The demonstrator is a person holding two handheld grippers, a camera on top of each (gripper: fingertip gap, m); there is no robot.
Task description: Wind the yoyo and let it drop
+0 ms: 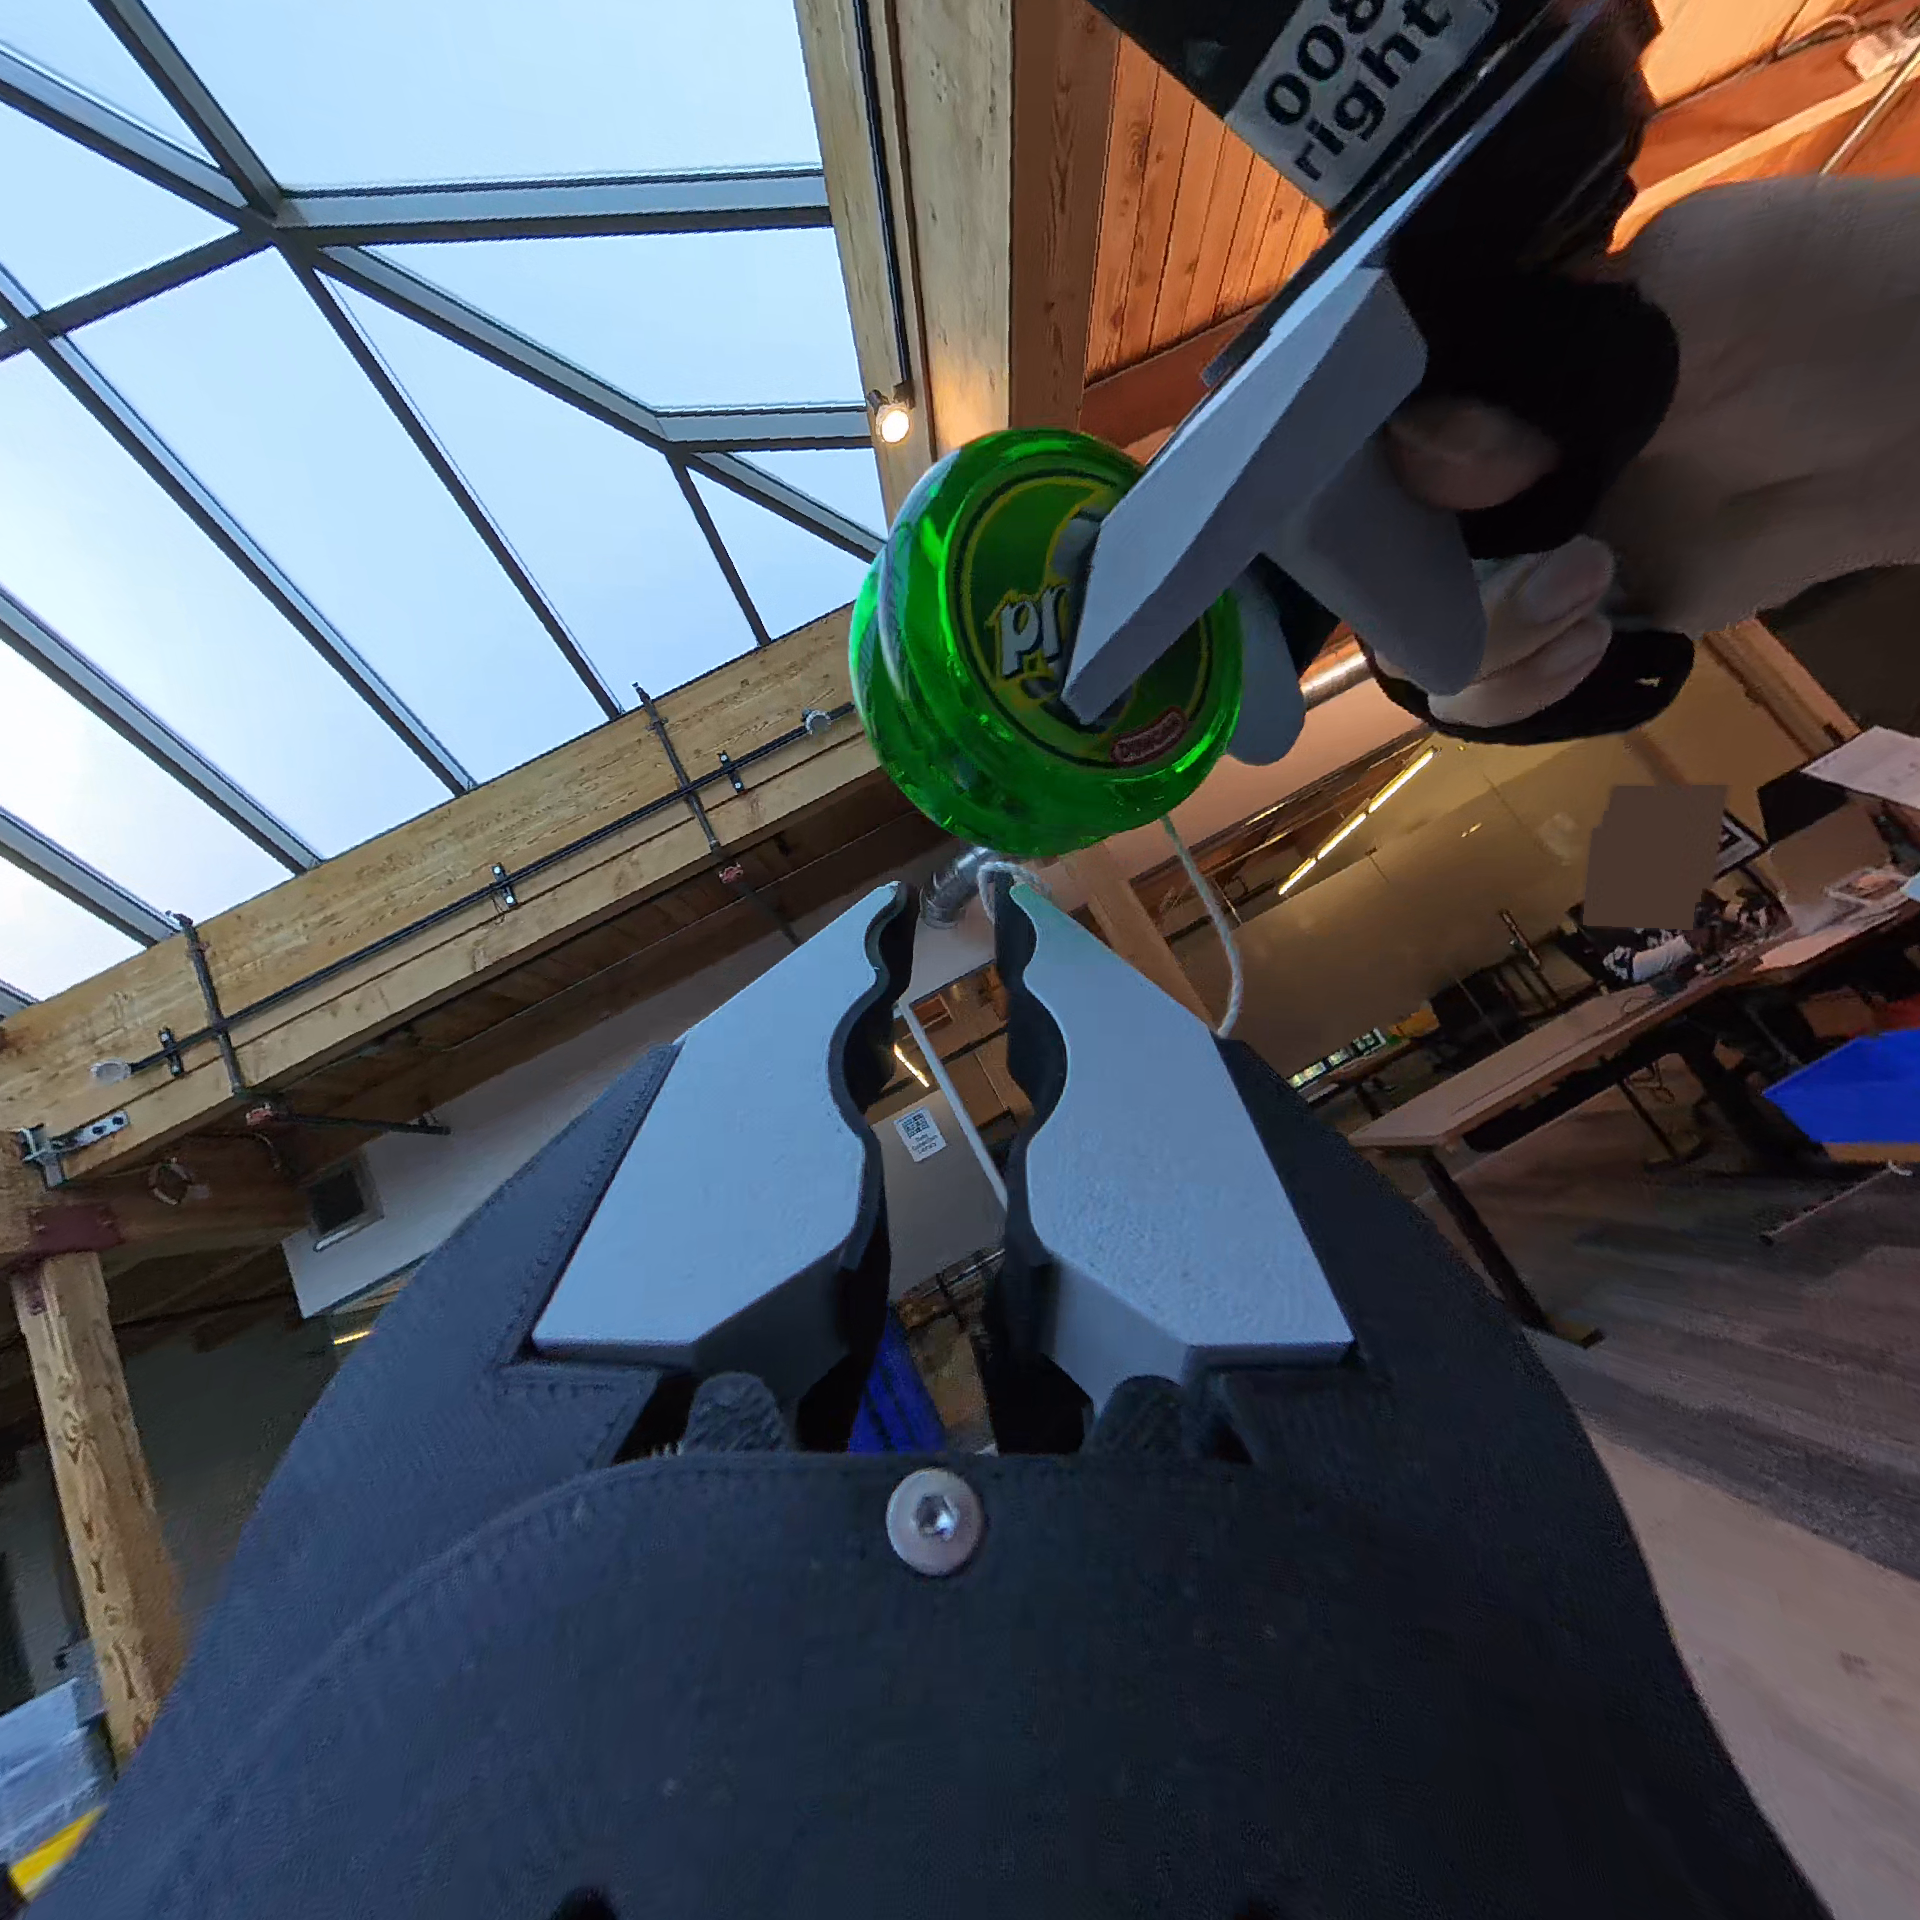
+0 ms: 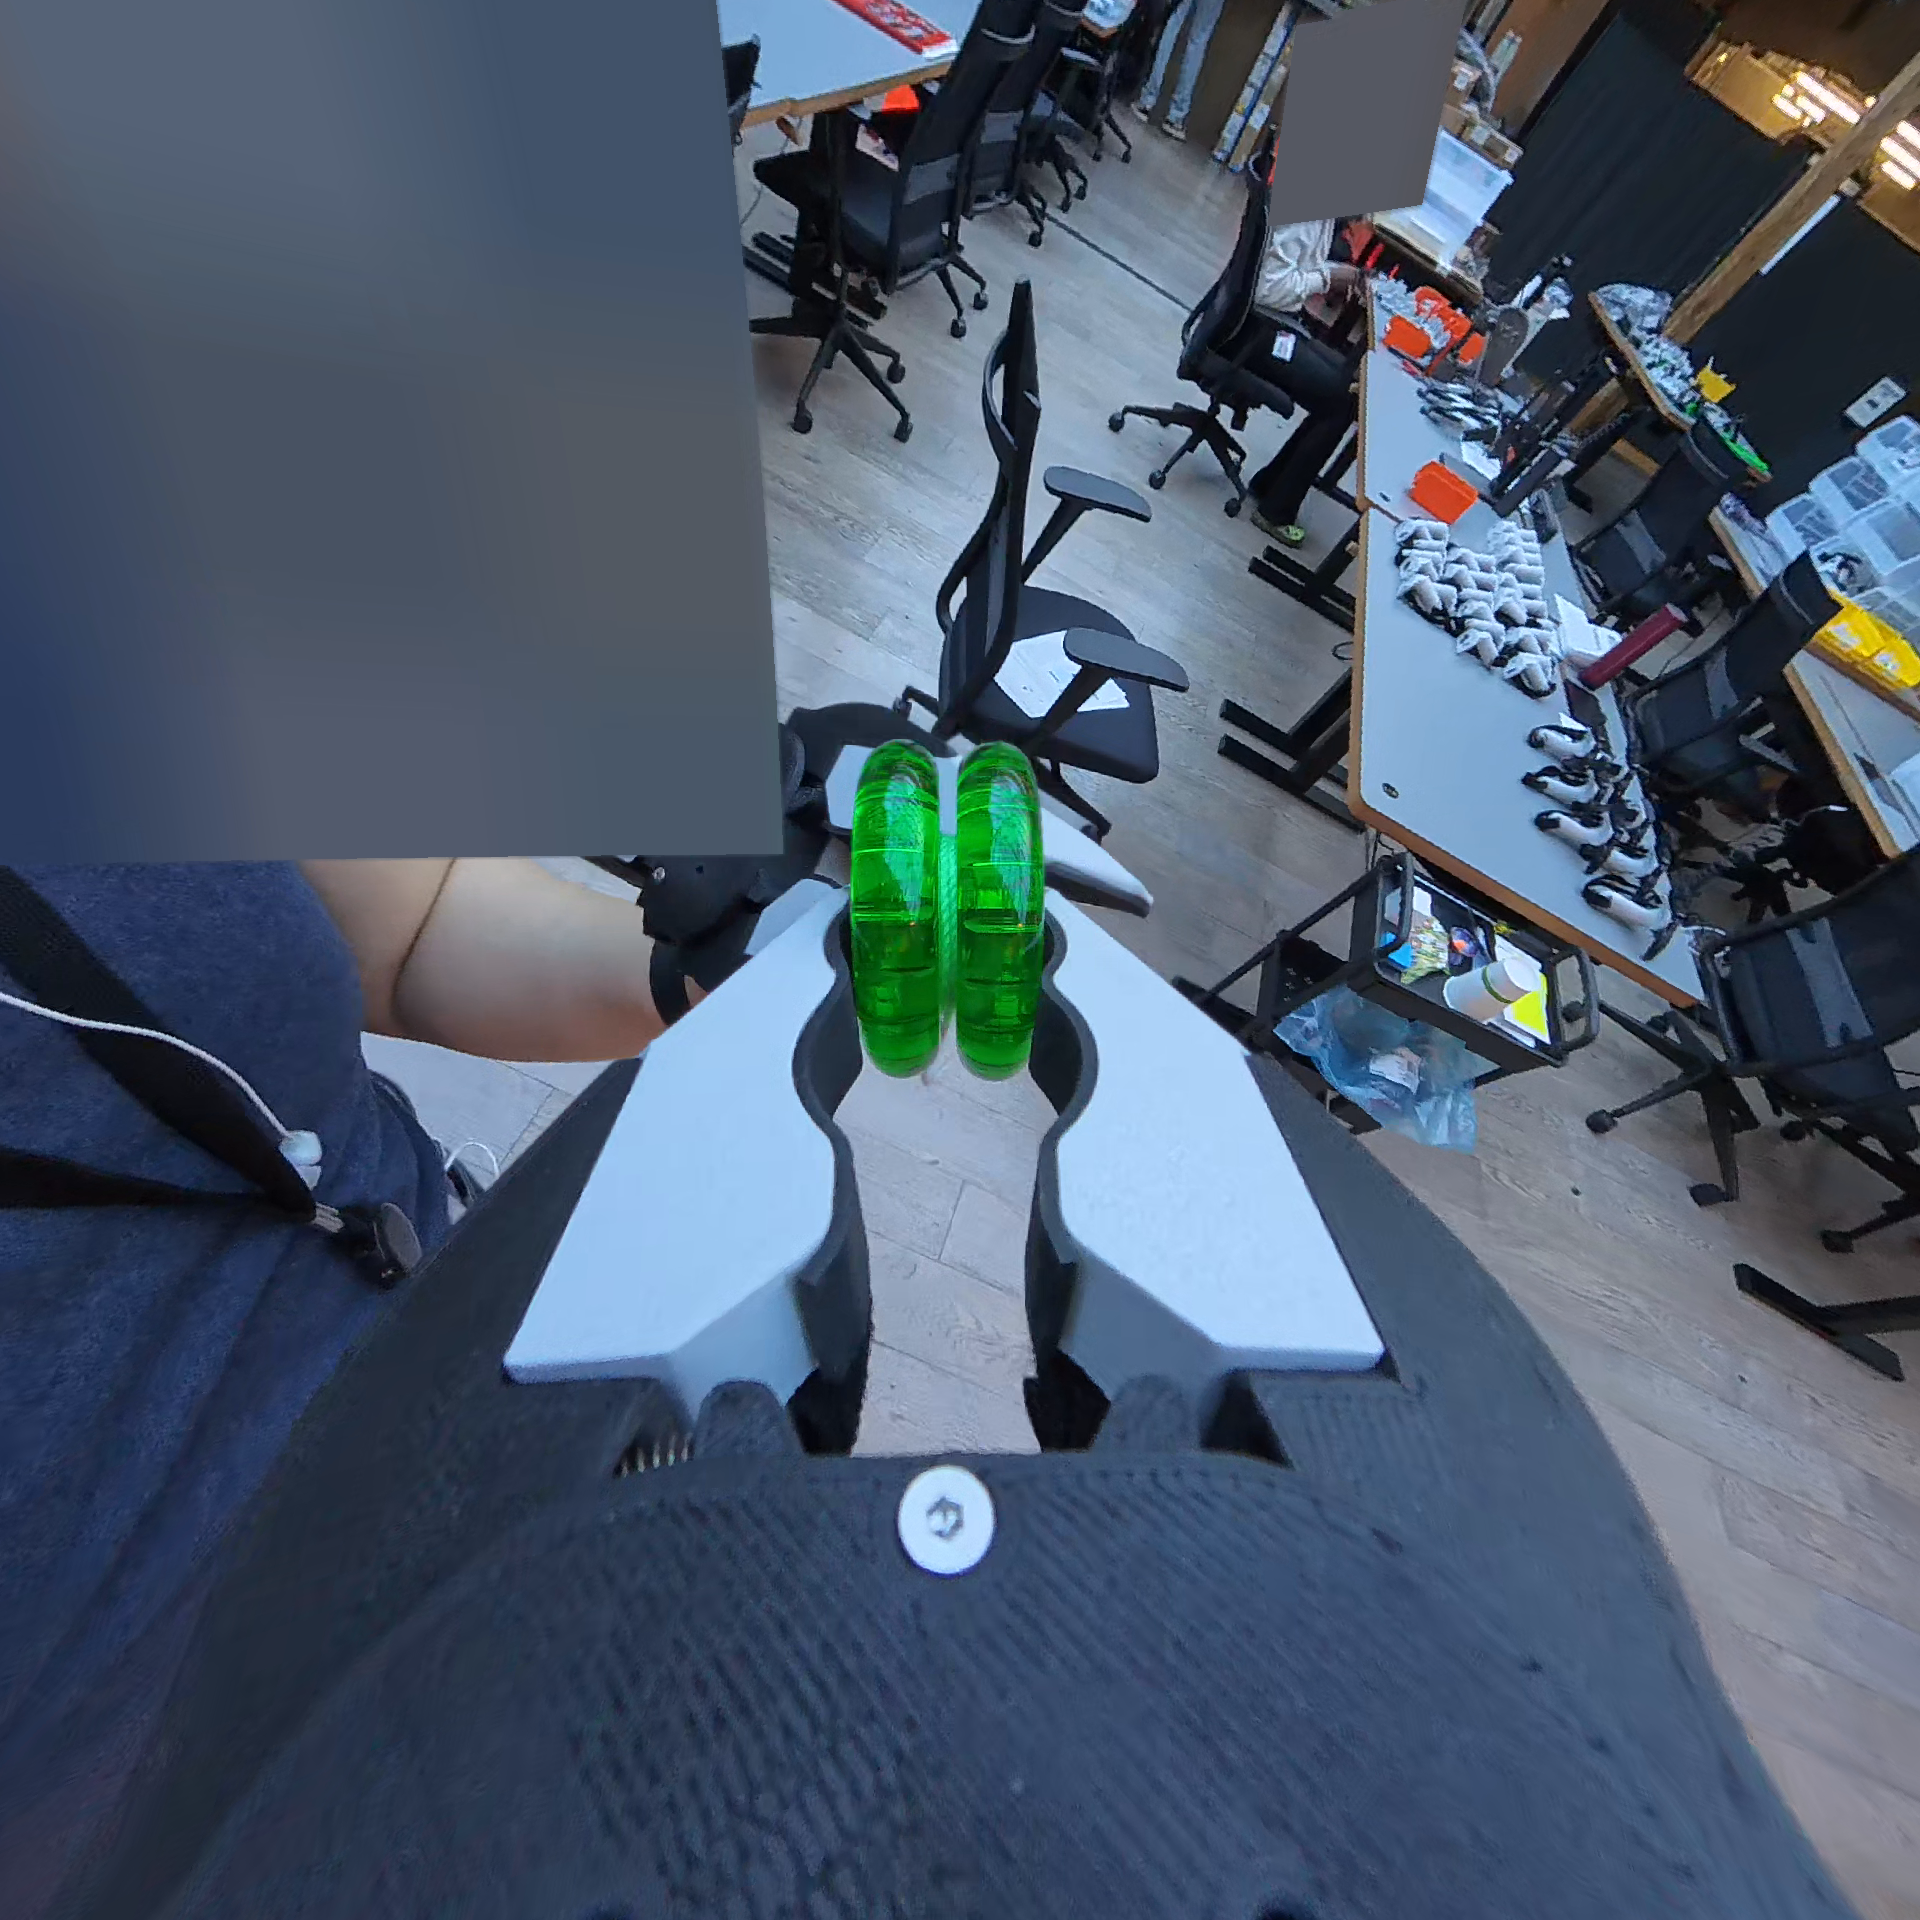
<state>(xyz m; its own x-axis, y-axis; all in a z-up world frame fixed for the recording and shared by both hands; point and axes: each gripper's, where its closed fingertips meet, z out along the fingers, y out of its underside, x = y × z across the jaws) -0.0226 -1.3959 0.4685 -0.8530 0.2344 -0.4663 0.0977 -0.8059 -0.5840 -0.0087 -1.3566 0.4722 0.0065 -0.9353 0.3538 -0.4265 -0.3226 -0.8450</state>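
Observation:
A clear green yoyo [image 2: 945, 914] is clamped edge-on between the fingertips of my right gripper [image 2: 945, 935], which is shut on it. In the left wrist view the yoyo [image 1: 997, 665] hangs above my left gripper [image 1: 951, 904], with a right-gripper finger [image 1: 1195, 520] across its labelled face and a gloved hand [image 1: 1714, 416] behind. A white string [image 1: 1205, 914] runs down from the yoyo, and a loop of it catches on my left gripper's right fingertip. The left jaws stand slightly apart with nothing clamped between them.
A black office chair [image 2: 1039, 623] stands on the wood floor below the yoyo. A long white table [image 2: 1455, 727] with several small devices and a black cart [image 2: 1434, 966] are at right. A blue-shirted torso [image 2: 156, 1143] is close at left. A wooden beam [image 1: 468, 883] is overhead. The left gripper's tips are roughly 4 cm from the right gripper's.

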